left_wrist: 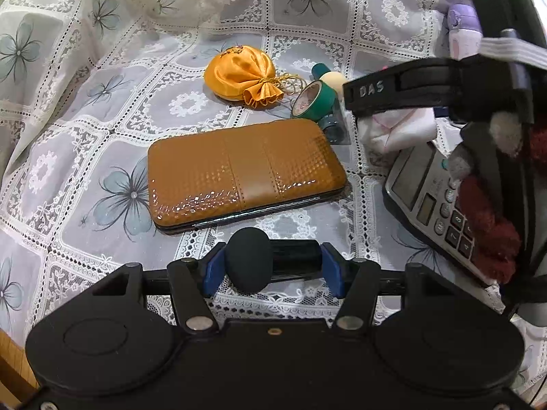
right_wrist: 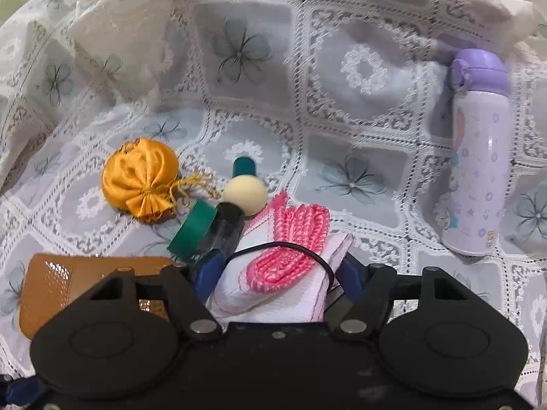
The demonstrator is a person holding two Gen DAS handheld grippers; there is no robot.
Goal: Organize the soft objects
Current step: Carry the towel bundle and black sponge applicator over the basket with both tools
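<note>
My right gripper [right_wrist: 277, 273] jaws straddle white cloth bundle [right_wrist: 273, 294], contact unclear; left gripper [left_wrist: 271, 266] pinching black sponge [left_wrist: 249, 259]

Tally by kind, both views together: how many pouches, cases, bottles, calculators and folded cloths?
Pouch: 1
Case: 1
Bottle: 1
Calculator: 1
Cloth: 1
Total: 5
</note>
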